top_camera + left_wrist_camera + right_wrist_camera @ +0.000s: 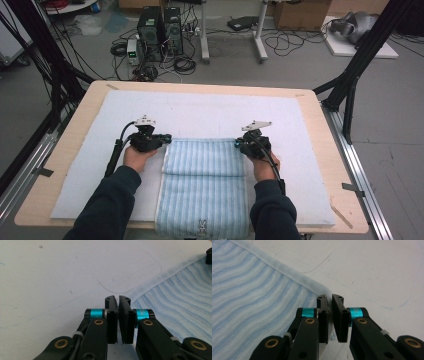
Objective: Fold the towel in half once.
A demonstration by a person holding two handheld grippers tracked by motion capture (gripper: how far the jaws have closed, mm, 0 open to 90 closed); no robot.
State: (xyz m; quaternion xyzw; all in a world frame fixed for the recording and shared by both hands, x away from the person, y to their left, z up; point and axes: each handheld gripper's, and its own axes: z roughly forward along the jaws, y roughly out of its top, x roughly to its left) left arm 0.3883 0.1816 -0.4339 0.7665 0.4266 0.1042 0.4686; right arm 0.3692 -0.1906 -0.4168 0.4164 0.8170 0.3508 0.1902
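On the white-padded tabletop [90,165], both grippers [165,137] [239,144] rest clenched, empty, beside the blue striped folded towel's [202,175] far corners.

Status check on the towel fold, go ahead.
Left gripper and right gripper shut at the far corners of the striped towel. A grip on the cloth can't be confirmed. Towel partly folded, near end overhanging the table. Nothing in the way.

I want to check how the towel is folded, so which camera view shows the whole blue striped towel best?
The high view: the blue striped towel lies full length, with a fold line across it and its near end over the table edge. The left gripper view and the right gripper view each show just one far corner.
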